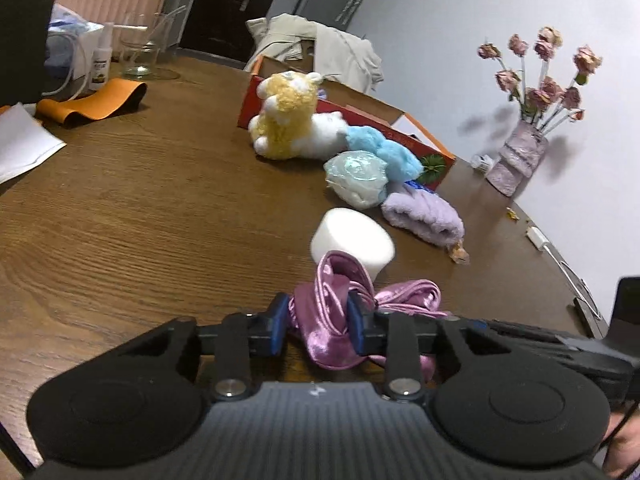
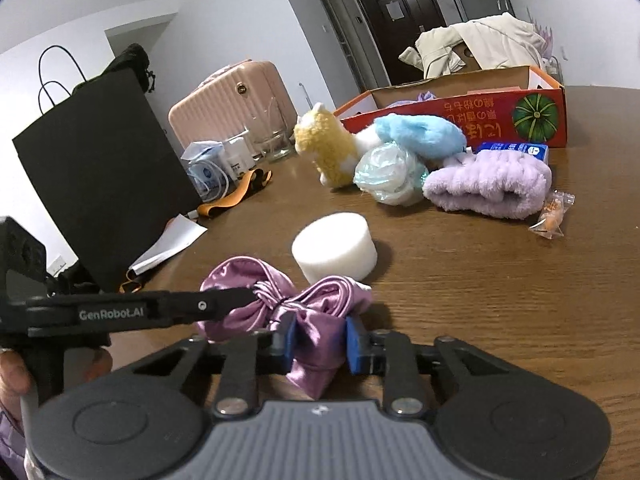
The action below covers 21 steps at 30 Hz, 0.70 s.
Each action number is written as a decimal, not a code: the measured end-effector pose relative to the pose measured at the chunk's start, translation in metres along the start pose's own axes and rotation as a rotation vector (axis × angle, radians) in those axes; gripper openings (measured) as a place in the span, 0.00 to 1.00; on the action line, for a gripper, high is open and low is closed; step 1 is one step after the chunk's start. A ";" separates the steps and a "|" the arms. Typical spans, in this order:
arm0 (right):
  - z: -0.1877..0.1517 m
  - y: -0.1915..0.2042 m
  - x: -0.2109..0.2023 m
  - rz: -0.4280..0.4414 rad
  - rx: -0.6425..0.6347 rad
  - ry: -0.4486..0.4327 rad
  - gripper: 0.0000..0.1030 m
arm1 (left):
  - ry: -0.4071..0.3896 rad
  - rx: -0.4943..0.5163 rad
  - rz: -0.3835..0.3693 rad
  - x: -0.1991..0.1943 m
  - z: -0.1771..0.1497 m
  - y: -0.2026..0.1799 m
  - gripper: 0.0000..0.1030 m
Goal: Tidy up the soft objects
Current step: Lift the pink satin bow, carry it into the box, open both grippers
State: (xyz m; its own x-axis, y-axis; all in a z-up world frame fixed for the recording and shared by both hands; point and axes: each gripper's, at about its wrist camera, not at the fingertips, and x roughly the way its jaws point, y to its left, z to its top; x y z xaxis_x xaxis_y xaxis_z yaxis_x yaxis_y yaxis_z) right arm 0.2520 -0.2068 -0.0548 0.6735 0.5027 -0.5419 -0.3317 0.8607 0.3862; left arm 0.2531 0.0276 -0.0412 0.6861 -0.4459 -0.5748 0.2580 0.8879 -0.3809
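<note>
Left wrist view: left gripper (image 1: 318,326) had its blue pads clamped on one loop of the pink satin scrunchie (image 1: 332,320), low over the tabletop (image 1: 140,200) near its front edge. White foam cylinder (image 1: 352,240) sat just beyond.

Right wrist view: right gripper (image 2: 318,344) pinched the scrunchie's (image 2: 316,320) other loop; the left gripper's finger reached in from the left. Plush toys (image 2: 332,144) and lavender cloth (image 2: 488,184) lay farther back beside the red box (image 2: 460,116).
</note>
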 end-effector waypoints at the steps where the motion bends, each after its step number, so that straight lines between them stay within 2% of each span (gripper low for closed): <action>1: 0.002 0.001 -0.001 -0.002 -0.004 0.002 0.19 | 0.000 0.011 -0.011 -0.001 0.000 -0.003 0.21; 6: 0.023 0.004 -0.022 0.005 -0.037 -0.046 0.18 | -0.035 0.011 -0.070 -0.011 0.017 -0.013 0.20; 11: 0.080 -0.003 -0.037 0.016 -0.108 -0.147 0.18 | -0.124 0.009 -0.164 -0.007 0.078 -0.022 0.20; 16: 0.143 -0.011 -0.020 -0.037 -0.181 -0.191 0.18 | -0.172 0.060 -0.160 0.028 0.143 -0.034 0.20; 21: 0.199 -0.028 0.019 -0.036 -0.191 -0.197 0.18 | -0.159 0.009 -0.148 0.073 0.204 -0.020 0.21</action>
State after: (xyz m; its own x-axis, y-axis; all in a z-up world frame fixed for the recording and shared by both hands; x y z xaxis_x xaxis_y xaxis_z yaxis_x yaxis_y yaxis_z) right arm 0.4057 -0.2375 0.0726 0.7966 0.4620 -0.3899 -0.4107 0.8868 0.2117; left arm 0.4370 0.0001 0.0719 0.7384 -0.5490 -0.3915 0.3698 0.8152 -0.4458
